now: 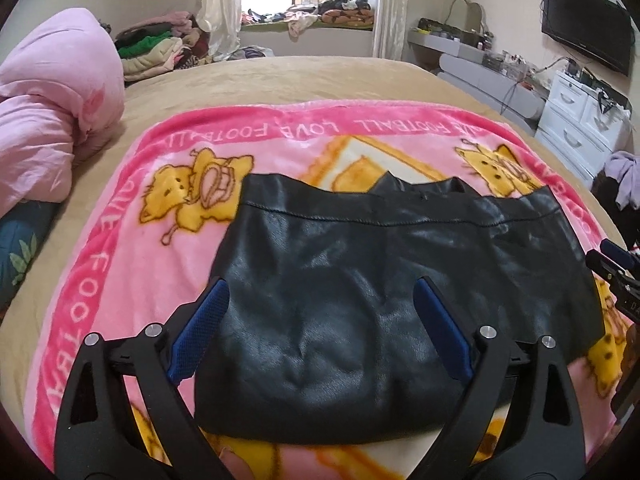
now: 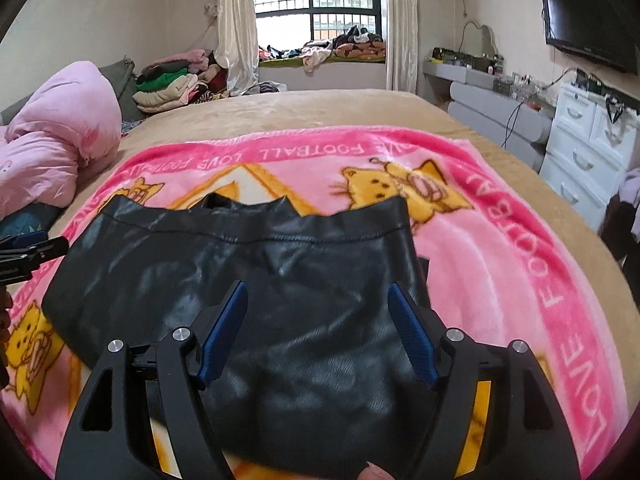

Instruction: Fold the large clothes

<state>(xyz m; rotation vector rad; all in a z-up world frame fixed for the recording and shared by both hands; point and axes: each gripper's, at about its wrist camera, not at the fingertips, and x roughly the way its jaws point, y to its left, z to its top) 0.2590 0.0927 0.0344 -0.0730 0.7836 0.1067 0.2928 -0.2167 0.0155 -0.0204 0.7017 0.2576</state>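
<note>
Left gripper (image 1: pixel 320 320): hovering low over the near half of the black garment (image 1: pixel 360 280), jaws standing wide apart, nothing between the blue pads (image 1: pixel 200 332); released.
Right gripper (image 2: pixel 318 328): hanging over the right part of the same garment, jaws spread, blue pads (image 2: pixel 412 336) clear of the material; released, gripping nothing.
Why both are empty: judging from the flat lie of the garment, a fold is looking finished and both grippers are sitting above it, free to take new corners.
Garment position: lying on the pink cartoon blanket (image 1: pixel 100 260), which is spreading over the tan bed (image 1: pixel 280 80); its near edge is running under both grippers.
Garment look: glossy, leather-like black, catching window light in soft creases; a stitched hem is running across the far side, with pointed flaps poking past it. Doubled over, reading as a broad rectangle.
Surroundings: pink quilt (image 1: pixel 52 100) bunching at the bed's left edge, well apart from the garment.
Next move, as a guess: another fold across the width is probably needing a grip at each near corner.
</note>
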